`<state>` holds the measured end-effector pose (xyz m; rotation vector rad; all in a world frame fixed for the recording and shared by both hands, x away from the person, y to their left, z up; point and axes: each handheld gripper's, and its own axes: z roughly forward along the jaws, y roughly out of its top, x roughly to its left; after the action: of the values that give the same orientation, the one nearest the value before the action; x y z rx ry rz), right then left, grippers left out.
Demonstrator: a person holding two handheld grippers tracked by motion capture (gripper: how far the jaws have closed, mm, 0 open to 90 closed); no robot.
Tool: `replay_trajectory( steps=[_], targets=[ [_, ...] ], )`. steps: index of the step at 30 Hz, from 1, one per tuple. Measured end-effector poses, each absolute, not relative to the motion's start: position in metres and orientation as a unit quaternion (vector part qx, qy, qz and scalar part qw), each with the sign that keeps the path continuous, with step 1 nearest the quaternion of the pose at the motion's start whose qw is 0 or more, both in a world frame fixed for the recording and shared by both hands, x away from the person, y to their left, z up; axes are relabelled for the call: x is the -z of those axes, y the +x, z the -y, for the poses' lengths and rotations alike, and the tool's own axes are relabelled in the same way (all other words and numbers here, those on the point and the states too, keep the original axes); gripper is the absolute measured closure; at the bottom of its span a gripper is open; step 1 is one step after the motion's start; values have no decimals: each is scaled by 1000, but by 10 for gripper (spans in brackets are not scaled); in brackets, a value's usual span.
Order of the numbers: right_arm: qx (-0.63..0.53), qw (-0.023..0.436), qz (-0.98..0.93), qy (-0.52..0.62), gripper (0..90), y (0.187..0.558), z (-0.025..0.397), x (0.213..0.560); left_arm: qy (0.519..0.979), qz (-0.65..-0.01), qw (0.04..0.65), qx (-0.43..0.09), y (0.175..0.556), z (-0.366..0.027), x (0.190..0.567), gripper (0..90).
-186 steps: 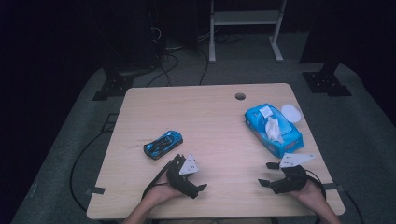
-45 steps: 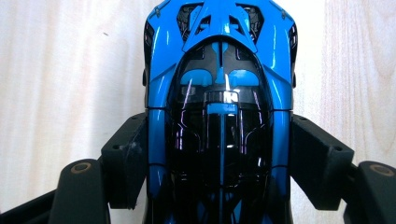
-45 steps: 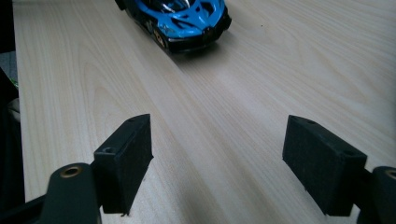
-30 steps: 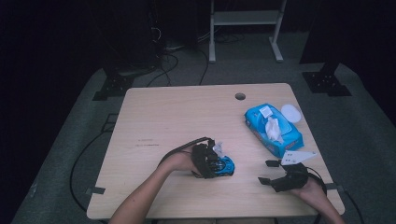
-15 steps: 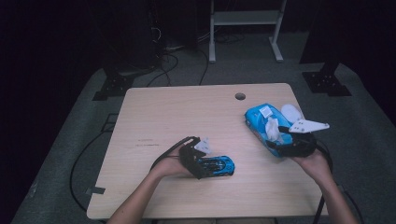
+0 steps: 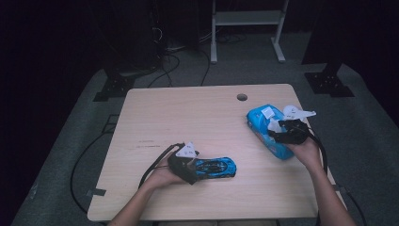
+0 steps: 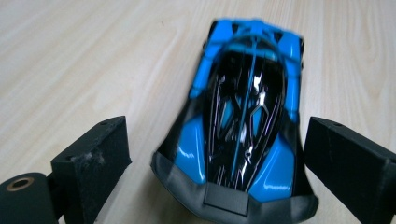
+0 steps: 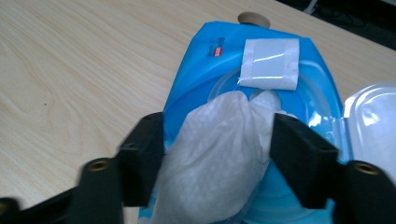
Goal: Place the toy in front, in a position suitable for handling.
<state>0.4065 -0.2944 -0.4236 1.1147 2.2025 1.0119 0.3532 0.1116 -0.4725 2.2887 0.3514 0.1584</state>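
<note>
On the bench [image 6: 188,117], largest first: the blue wipe pack [image 6: 263,127] lies toward the right edge, its long axis running from the far middle toward the near right corner, its clear lid [image 8: 373,116] flipped open to the side. From its round mouth a white wipe [image 8: 219,140] stands up, crumpled.

Right claw [image 6: 282,134] sits directly over that mouth, reaching in from the pack's near side. In the right gripper view its jaws are spread, one on either side of the wipe, close to it; whether they press it yet I cannot tell for sure. The wipe lies dead ahead between them, so the coming move, as I judge it, is a plain close and a lift up and away from the pack. The right hand is plainly the nearer one for this.

Nearer the middle front, the blue toy car [image 6: 214,167] rests on the wood, long axis across the bench, one end pointing into the left claw [image 6: 190,167]. In the left gripper view those jaws stand wide apart, flanking the car's near end with a visible gap on each side, holding nothing.
</note>
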Motion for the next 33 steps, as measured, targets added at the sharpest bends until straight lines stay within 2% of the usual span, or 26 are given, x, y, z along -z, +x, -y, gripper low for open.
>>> replay_trajectory(
  steps=[3,6,7,8,11,17,18,20,23,24,30,33],
  targets=[
    [-368,236,-804,404,608,408,295,425,911,-135,384,-66,353,-108,476,69],
    [-364,236,-806,403,731,409,295,425,911,-139,384,-55,354,-107,477,89],
    [-364,236,-806,403,731,409,295,425,911,-139,384,-55,354,-107,477,115],
    [-365,232,-806,404,794,409,297,425,911,-137,385,-52,355,-107,477,119],
    [-378,241,-797,405,844,407,305,418,913,-140,381,-48,354,-107,479,131],
    [-430,248,-781,380,847,390,306,387,912,-140,383,-44,354,-111,478,147],
    [-470,236,-772,356,846,376,296,371,912,-143,383,-41,354,-112,478,147],
    [-482,228,-773,344,845,372,290,367,913,-142,380,-41,354,-113,477,151],
    [-509,172,-800,265,843,349,244,366,913,-137,382,-41,353,-115,477,162],
    [-514,153,-807,248,842,345,230,371,913,-132,384,-40,352,-116,477,195],
    [-520,26,-833,187,842,338,152,414,910,-133,389,-42,350,-118,478,208],
    [-503,11,-845,180,842,339,134,428,912,-129,388,-43,350,-118,478,209]
  ],
)
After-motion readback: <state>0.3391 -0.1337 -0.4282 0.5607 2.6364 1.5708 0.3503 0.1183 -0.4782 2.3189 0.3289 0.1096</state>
